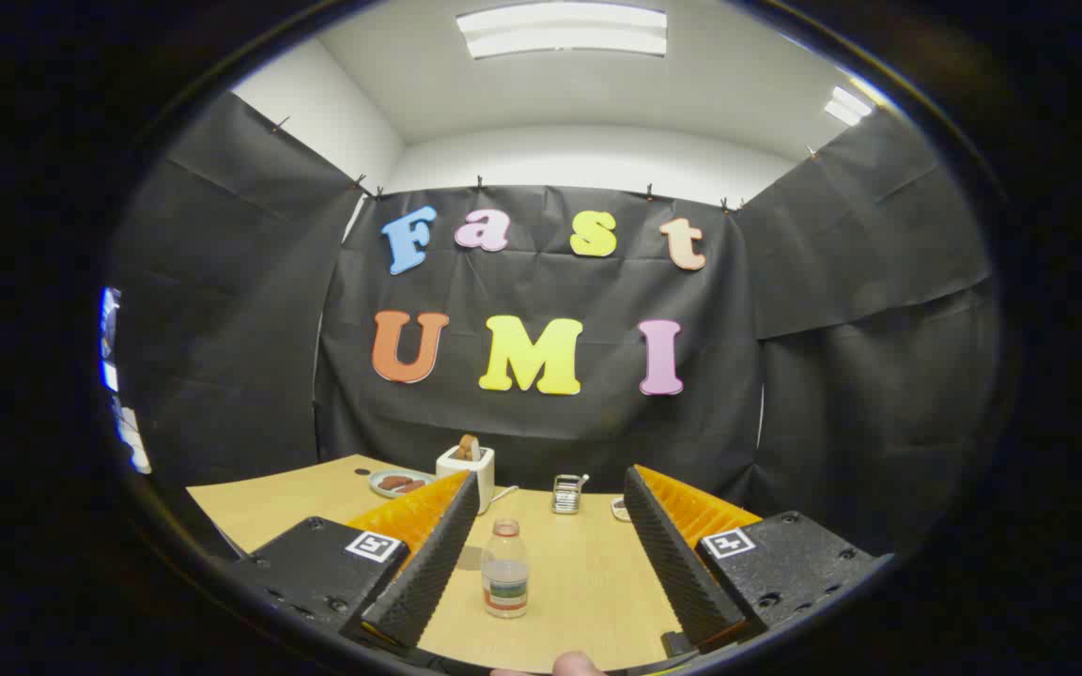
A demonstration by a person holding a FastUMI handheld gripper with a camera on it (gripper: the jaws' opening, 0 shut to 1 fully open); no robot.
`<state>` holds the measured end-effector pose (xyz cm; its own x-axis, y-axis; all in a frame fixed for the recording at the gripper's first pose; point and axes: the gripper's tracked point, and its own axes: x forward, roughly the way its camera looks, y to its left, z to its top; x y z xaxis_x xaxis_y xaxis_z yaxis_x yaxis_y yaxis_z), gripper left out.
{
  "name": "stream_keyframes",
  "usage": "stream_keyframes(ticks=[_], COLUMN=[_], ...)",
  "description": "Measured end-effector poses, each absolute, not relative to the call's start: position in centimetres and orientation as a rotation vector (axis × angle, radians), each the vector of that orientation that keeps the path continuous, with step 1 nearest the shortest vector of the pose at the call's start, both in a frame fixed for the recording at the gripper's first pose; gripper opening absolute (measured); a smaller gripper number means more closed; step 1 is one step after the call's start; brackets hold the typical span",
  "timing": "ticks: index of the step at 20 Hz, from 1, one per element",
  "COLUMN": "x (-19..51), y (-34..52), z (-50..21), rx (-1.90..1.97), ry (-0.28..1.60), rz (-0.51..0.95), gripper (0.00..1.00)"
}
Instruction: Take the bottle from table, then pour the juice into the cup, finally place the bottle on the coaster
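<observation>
Pale wood is what your table (pixel 588 582) is made of, and the bottle (pixel 504 568) stands upright on it, between your 2 fingers and touching neither. Your gripper (pixel 550 563) is spread wide, with the ribbed black pads (pixel 428 563) well apart on either side of the bottle. Beyond the fingers, near the black cloth wall, you can see a white toaster (pixel 466 467) with a slice in it, a plate (pixel 397 483) just beside the toaster, and a small metal rack (pixel 566 493). A fingertip (pixel 574 665) shows at the near table edge.
</observation>
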<state>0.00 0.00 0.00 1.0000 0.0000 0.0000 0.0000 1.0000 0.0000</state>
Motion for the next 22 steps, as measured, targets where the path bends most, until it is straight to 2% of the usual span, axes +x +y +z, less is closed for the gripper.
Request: stream_keyframes(ticks=[22], x=[-0.9], y=[0.0], z=[1.1], rx=[0.007], ry=[-0.012], rz=[0.006], gripper=[1.00])
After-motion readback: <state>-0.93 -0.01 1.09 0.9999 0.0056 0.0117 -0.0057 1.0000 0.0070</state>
